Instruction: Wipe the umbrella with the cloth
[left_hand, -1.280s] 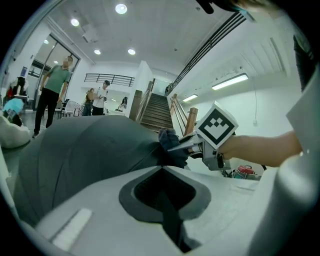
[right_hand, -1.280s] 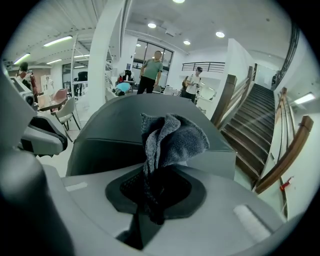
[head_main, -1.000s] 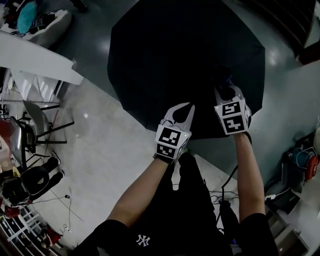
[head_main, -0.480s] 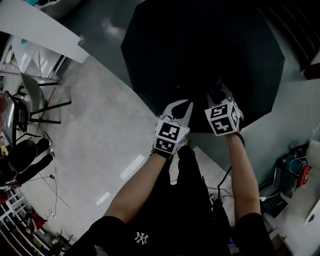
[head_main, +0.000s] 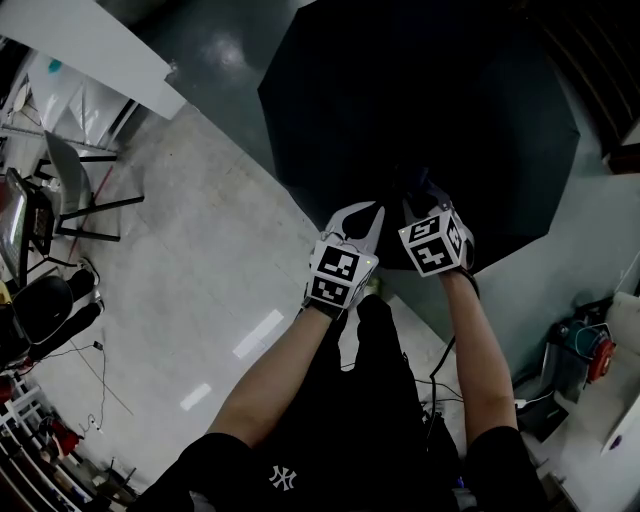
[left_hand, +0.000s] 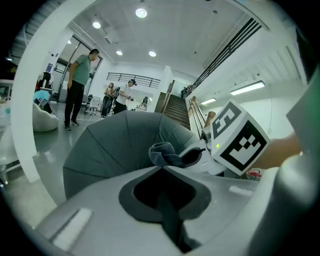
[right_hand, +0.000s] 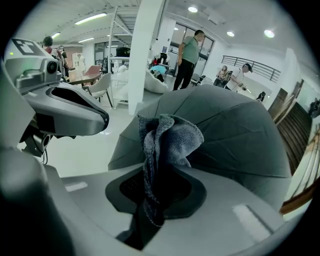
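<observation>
A big black umbrella (head_main: 420, 110) lies open on the floor, canopy up. My right gripper (head_main: 422, 192) is shut on a blue-grey cloth (right_hand: 167, 140) that bunches up out of its jaws against the near part of the canopy (right_hand: 235, 135). Just to its left, my left gripper (head_main: 362, 218) is at the canopy's near edge with its jaws shut and nothing showing between them. In the left gripper view the cloth (left_hand: 162, 152) and the right gripper (left_hand: 196, 155) sit right ahead, with the umbrella (left_hand: 115, 145) behind them.
A white counter (head_main: 90, 50) and a chair (head_main: 75, 190) stand to the left. A red device (head_main: 590, 350) and cables lie at the right. Several people (right_hand: 189, 52) stand beyond the umbrella near a white pillar (right_hand: 145, 50). Stairs (left_hand: 175, 105) rise behind.
My right gripper with the cloth has slid left over the canopy, closer to the left gripper. The head view has swung, so the umbrella sits further right and higher.
</observation>
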